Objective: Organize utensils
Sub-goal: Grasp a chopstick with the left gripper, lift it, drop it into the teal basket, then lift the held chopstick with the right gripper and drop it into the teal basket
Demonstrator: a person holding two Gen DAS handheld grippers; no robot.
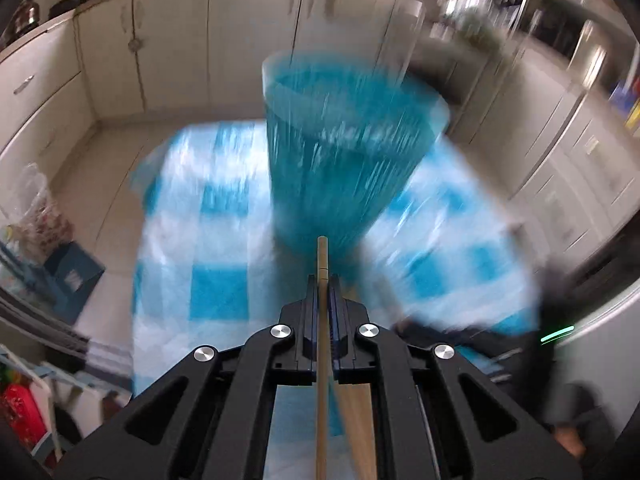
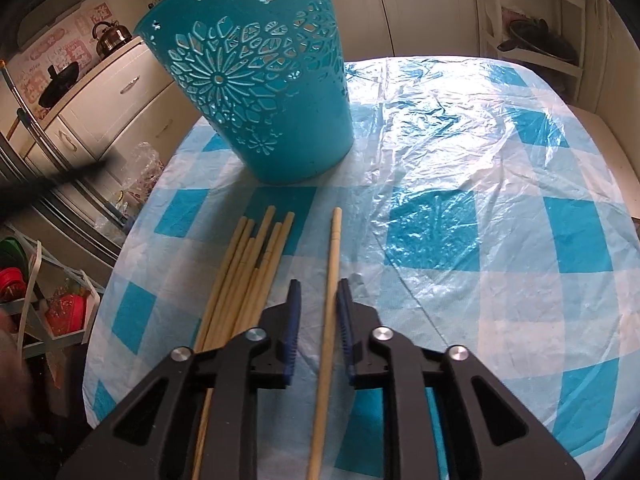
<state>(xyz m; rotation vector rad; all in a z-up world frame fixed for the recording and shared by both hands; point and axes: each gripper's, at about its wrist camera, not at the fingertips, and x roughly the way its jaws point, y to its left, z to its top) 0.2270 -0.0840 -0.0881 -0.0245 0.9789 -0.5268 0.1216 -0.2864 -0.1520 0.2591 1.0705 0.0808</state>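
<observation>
My left gripper (image 1: 322, 280) is shut on a wooden chopstick (image 1: 322, 264) and holds it above the table, pointing at the teal openwork basket (image 1: 344, 148), which is blurred by motion. In the right wrist view the same basket (image 2: 264, 92) stands on the blue-and-white checked tablecloth (image 2: 460, 220). A single chopstick (image 2: 331, 280) lies on the cloth between the open fingers of my right gripper (image 2: 318, 288), which do not touch it. A bundle of several chopsticks (image 2: 256, 264) lies just left of it.
White kitchen cabinets (image 1: 168, 52) ring the table. A kettle (image 2: 110, 38) and a pan sit on a counter at the left. A rack with red items (image 2: 16, 284) stands below the table's left edge. A shelf with pans (image 2: 536, 36) is at the far right.
</observation>
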